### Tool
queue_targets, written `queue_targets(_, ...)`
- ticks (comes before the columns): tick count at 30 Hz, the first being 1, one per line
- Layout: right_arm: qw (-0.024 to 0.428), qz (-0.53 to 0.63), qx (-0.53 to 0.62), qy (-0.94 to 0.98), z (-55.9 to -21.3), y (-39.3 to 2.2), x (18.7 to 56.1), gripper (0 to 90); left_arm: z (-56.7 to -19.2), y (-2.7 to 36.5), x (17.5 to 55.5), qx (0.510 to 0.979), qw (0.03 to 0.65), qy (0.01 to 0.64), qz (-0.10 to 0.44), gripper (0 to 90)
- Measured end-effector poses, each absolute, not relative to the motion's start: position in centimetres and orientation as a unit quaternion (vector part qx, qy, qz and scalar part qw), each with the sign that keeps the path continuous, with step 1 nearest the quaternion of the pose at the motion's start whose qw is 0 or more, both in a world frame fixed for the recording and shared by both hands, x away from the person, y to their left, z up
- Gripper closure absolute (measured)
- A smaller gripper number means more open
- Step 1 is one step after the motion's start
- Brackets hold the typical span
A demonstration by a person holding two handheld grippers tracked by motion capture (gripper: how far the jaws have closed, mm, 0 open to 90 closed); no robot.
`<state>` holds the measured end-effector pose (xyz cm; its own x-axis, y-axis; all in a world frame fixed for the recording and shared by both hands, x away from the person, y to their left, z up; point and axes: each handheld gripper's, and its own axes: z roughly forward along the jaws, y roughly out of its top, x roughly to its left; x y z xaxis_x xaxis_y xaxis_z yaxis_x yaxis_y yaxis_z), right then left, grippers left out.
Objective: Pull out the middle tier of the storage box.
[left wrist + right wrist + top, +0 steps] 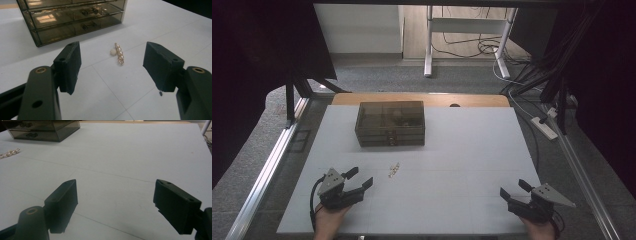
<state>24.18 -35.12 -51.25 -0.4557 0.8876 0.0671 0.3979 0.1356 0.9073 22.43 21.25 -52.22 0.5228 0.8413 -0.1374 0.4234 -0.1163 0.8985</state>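
Note:
A smoky transparent drawer box [390, 123] stands at the back middle of the white table [462, 150], its drawers closed [75, 17] [42, 131]. In front of it lies a small pearl hair clip [393, 169] [119, 53] [10, 152], with a single loose pearl [113, 51] beside it. My left gripper [360, 178] [112, 66] rests open near the front left, pointing at the clip, a short way from it. My right gripper [515, 190] [115, 200] is open at the front right, with nothing between its fingers.
A wooden strip [422, 99] runs along the table's far edge. Metal frame rails [267, 165] flank both sides. A power strip [546, 127] and cables [472, 47] lie on the floor beyond, near white desk legs [428, 45].

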Motion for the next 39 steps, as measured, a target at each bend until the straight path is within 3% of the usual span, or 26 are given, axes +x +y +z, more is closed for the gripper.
queue_targets(39,0.258,0.477,0.454,0.707,-51.2,-35.1,24.1,19.5,-51.6,19.9,24.2,0.715,0.507,0.433,0.210,31.4)
